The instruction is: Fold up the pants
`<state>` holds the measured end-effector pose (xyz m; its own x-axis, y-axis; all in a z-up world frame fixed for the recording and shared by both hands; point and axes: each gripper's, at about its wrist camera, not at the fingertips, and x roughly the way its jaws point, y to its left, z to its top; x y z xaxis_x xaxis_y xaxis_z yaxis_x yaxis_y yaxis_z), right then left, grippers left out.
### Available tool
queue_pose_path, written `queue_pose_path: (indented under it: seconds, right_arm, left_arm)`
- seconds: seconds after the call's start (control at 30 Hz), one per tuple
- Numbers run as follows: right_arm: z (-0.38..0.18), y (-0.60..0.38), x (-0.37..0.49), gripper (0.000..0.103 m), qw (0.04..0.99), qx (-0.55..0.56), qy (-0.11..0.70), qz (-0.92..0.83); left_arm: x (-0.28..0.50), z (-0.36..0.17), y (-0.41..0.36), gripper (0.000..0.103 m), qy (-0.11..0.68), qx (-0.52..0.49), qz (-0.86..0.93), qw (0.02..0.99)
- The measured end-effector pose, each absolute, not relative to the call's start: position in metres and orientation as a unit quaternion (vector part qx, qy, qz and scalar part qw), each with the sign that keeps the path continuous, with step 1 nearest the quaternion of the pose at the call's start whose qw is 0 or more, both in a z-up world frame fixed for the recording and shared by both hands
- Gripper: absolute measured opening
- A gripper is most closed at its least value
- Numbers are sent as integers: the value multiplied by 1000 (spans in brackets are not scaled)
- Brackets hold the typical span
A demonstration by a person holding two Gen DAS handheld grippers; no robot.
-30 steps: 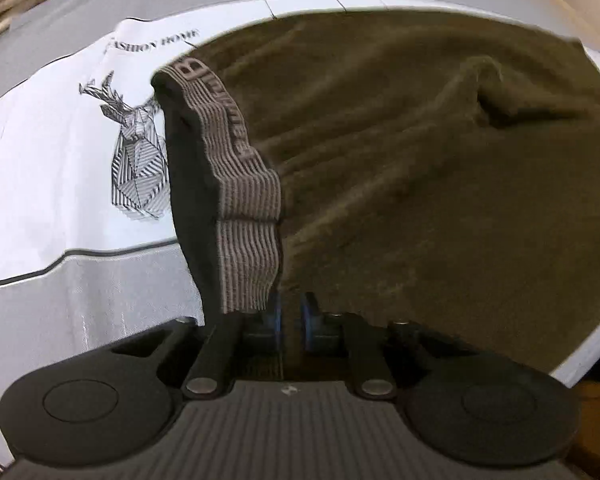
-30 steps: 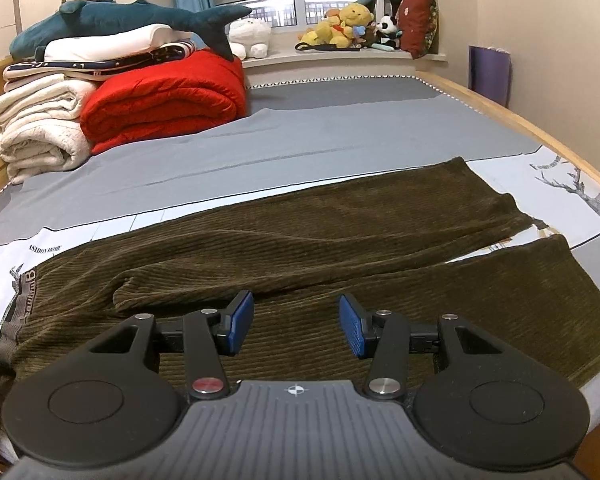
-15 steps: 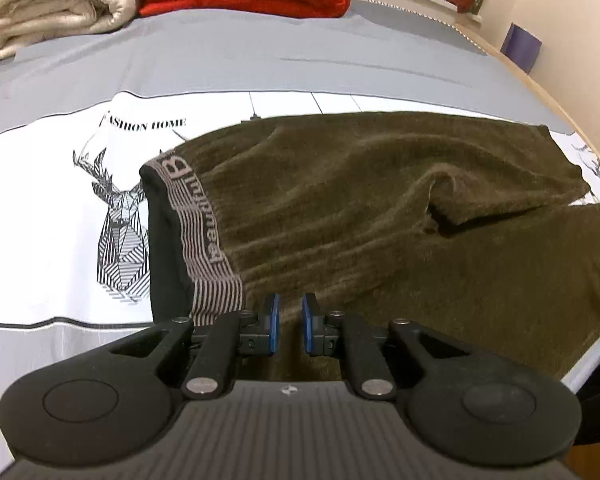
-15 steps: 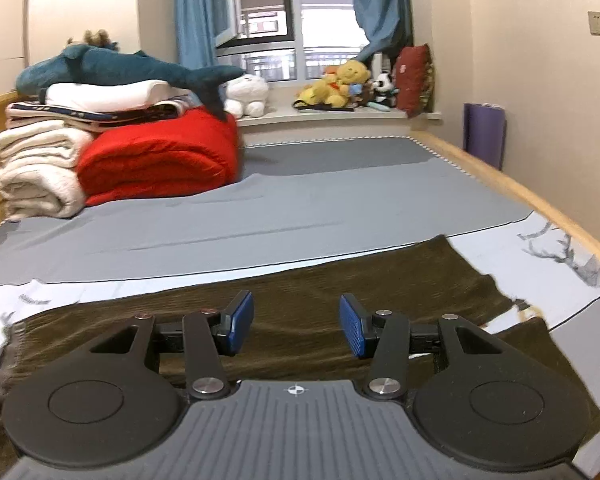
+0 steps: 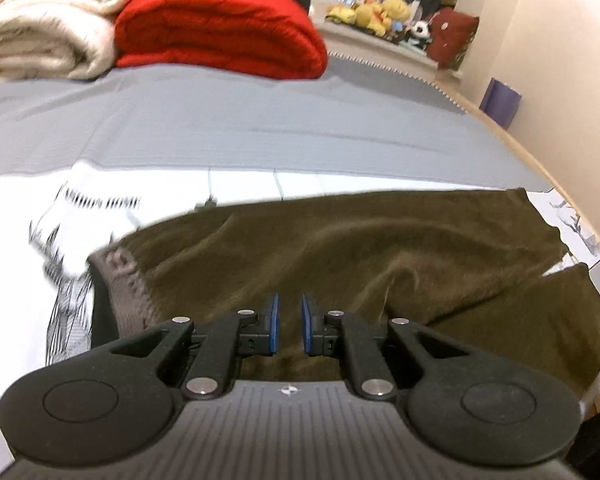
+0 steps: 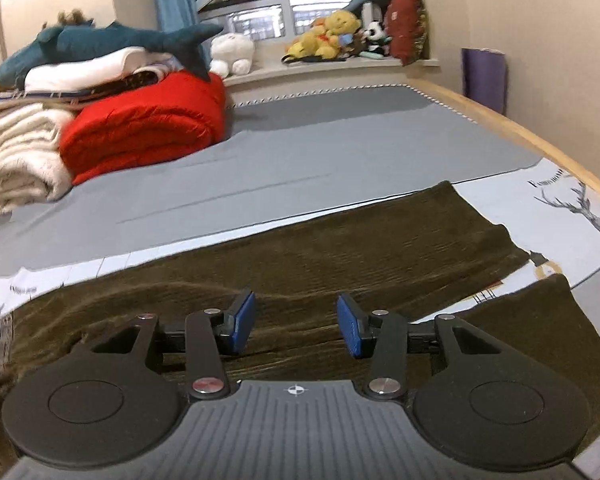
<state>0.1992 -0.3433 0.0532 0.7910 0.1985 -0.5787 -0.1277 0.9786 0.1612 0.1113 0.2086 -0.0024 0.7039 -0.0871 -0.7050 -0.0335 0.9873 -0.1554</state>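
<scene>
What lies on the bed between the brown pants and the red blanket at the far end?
Bare sheet only: a white printed strip beside the pants, then plain grey up to the red blanket. The right wrist view shows it.

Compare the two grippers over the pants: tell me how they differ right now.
The left gripper has its fingers nearly together with only a narrow gap; the right gripper stands wide apart and its fingers are closing. The left gripper sits by the grey waistband; the right is over the legs of the pants, nothing between its fingers. Both have blue pads and point down at the brown fabric.
</scene>
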Motion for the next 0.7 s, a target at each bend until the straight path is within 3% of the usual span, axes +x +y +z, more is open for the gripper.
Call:
queue_pose_path:
  seconds: [0.37, 0.4, 0.47, 0.53, 0.6, 0.7]
  right_arm:
    - [46, -336, 213, 47, 937, 21, 330, 113]
    - [45, -335, 213, 47, 937, 18, 331, 113]
    - [42, -336, 215, 47, 935, 13, 336, 111]
    - [40, -335, 218, 47, 933, 6, 342, 108]
    - [37, -335, 220, 47, 932, -1, 346, 105]
    - [33, -338, 226, 47, 932, -5, 350, 93]
  left_arm:
    - [175, -40, 239, 14, 384, -59, 46, 920]
    - [179, -42, 245, 18, 381, -63, 55, 921]
    - [188, -46, 260, 37, 375, -69, 78, 921]
    - [197, -49, 272, 68, 372, -62, 93, 921]
    - [208, -53, 279, 86, 369, -42, 119, 921]
    - [222, -56, 290, 87, 365, -52, 118, 922]
